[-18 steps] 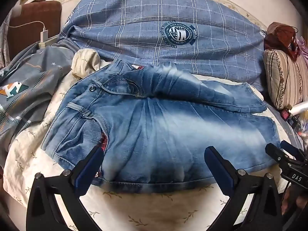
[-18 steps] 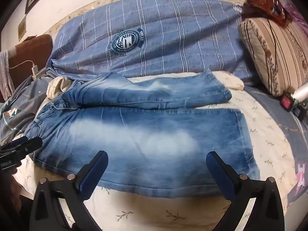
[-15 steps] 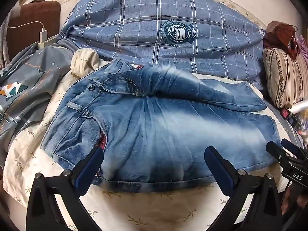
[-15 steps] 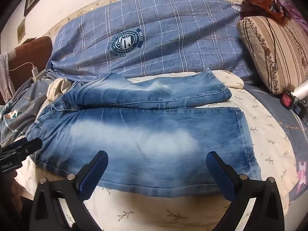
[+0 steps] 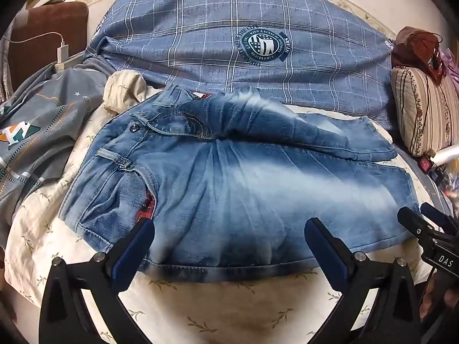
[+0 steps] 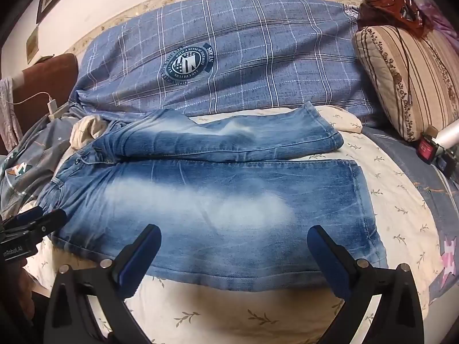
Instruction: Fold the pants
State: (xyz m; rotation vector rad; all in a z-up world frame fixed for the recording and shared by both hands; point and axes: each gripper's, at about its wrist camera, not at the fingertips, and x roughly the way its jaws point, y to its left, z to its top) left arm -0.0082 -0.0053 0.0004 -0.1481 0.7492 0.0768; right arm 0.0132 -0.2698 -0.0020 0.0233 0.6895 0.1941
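Faded blue jeans [image 5: 229, 189] [image 6: 218, 200] lie flat on a cream leaf-print sheet [image 5: 200, 309], waistband to the left, leg ends to the right. The far leg lies askew beside the near leg and laps over its far edge. My left gripper [image 5: 229, 240] hovers open over the near edge by the hip and pocket, nothing between its blue pads. Over the near leg's lower half my right gripper [image 6: 233, 246] stands open too, holding nothing. Each gripper shows at the edge of the other's view.
A blue plaid quilt [image 5: 243, 37] with a round badge runs along the far side. A grey printed cover [image 5: 37, 126] lies left, with a charger and cable [image 5: 61, 54] by a brown headboard. A striped pillow [image 6: 410, 77] and small items [image 6: 430, 149] sit at right.
Both views have shifted only slightly; the jeans sit a little higher in the left wrist view. Both grippers stay open and the jeans have not moved.
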